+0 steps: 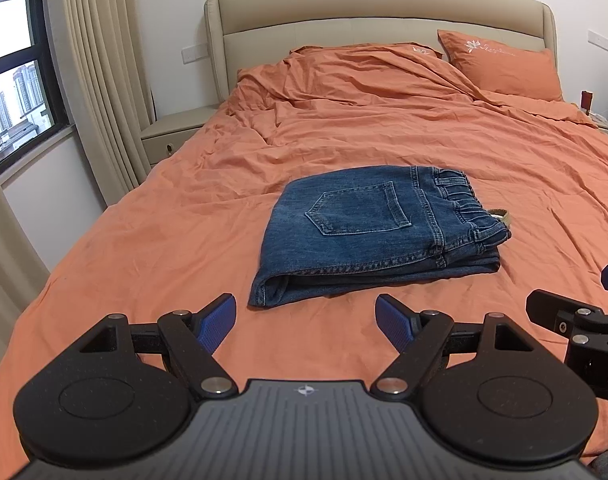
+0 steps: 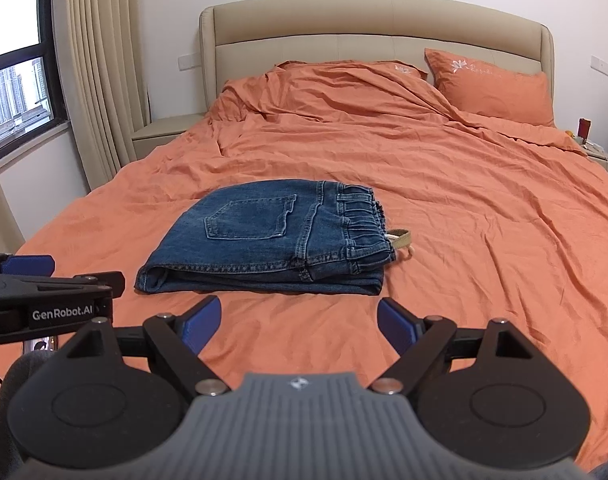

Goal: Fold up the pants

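Left wrist view first: your left gripper [image 1: 306, 322] hovers with its blue pads spread apart and nothing between them, just short of the folded blue denim pants [image 1: 378, 232], which lie mid-width on the orange-sheeted bed [image 1: 143, 240], nearer its foot than the beige headboard. The fold looks finished, so judge it done; if you tidy, press the loose hem corner flat rather than lifting it. Right wrist view: your right gripper [image 2: 299, 326] likewise stands parted and empty, near the bundle's front edge. The long axis of the pants [image 2: 271, 244] runs across the bed, elastic waistband toward the right edge, folded end toward the window side, back pocket up.
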